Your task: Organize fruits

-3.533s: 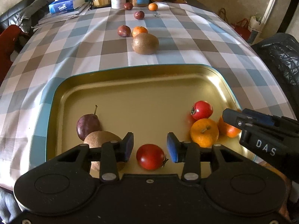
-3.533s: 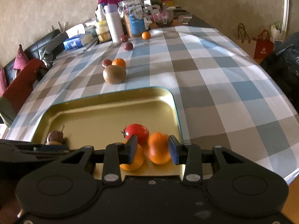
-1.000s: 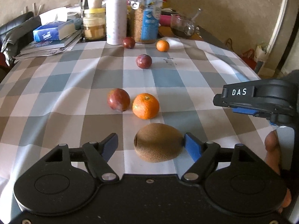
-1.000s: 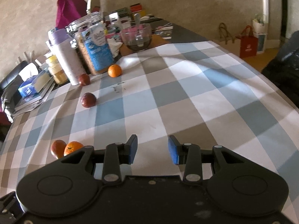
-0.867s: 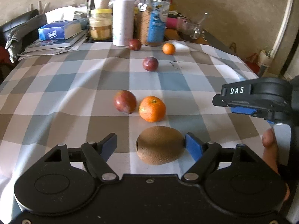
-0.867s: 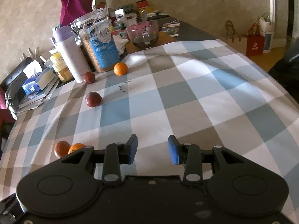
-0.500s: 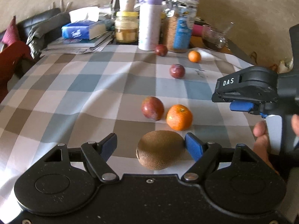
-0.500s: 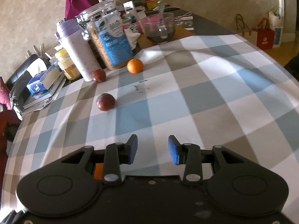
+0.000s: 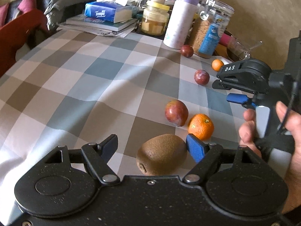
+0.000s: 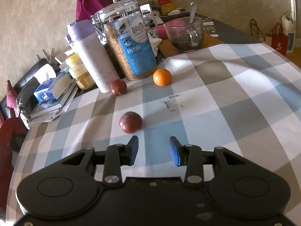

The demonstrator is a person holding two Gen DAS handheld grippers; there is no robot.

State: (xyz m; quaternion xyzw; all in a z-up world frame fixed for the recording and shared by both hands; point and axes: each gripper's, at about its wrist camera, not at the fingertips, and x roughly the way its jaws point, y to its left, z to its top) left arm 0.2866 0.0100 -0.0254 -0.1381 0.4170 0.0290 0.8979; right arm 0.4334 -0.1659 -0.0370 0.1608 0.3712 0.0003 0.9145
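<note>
My left fingers [image 9: 152,145] are spread wide with the kiwi [image 9: 161,154] between them at the bottom centre of the left view. The right-hand pad [image 9: 194,147] looks to be touching its skin or just off it; the other pad stands well clear, so nothing is gripped yet. Just beyond, right of centre, a red fruit [image 9: 176,113] and a mandarin [image 9: 201,126] sit close together on the checked surface [image 9: 94,86].

My right fingers [image 10: 153,150] are open too and empty, low in the right view. A plum [image 10: 130,122] lies just ahead of the left pad, a little left of centre. Further up, a second plum [image 10: 118,87] sits beside a bottle [image 10: 90,56] and a small mandarin [image 10: 162,77] in front of a cereal jar [image 10: 129,45].

No tray or bowl shows in either view, so I can't tell what has been sorted. What I can judge: six fruits are loose on the cloth, none held. Plenty is left, and the kiwi looks like my next pick.
</note>
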